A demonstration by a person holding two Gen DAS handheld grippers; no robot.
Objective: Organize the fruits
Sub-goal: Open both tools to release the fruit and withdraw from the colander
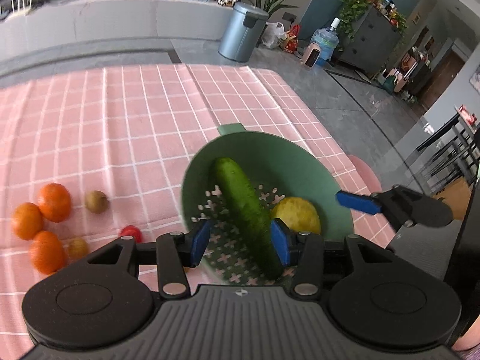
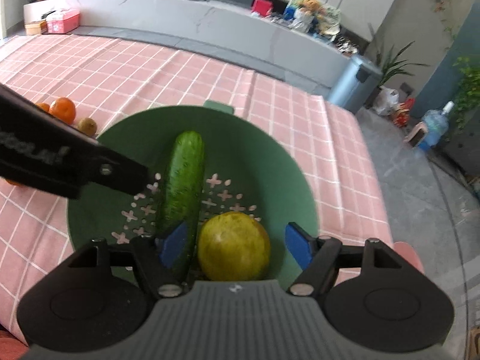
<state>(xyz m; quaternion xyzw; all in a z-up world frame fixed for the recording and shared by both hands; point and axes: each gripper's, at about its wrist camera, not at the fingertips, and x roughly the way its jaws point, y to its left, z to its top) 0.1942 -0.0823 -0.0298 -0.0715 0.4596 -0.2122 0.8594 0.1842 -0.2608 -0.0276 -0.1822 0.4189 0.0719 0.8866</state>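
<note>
Both tongs, left [image 1: 240, 241] and right [image 2: 235, 247], gape wide over the colander [image 2: 270, 162]; no writing legible.

Both wrist cams look down close over green colander [image 1: 300, 162] [image 2: 270, 156], left cam from its left; both share cucumber [image 1: 243, 207] [image 2: 183, 186].

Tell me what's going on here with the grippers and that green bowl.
A person with a gripper in each hand is sorting fruit on a pink checked tablecloth. Both the left gripper and right gripper hover open over the green bowl, gripping nothing. A cucumber and a yellow fruit already lie inside. Oranges and smaller fruits wait on the cloth.
</note>
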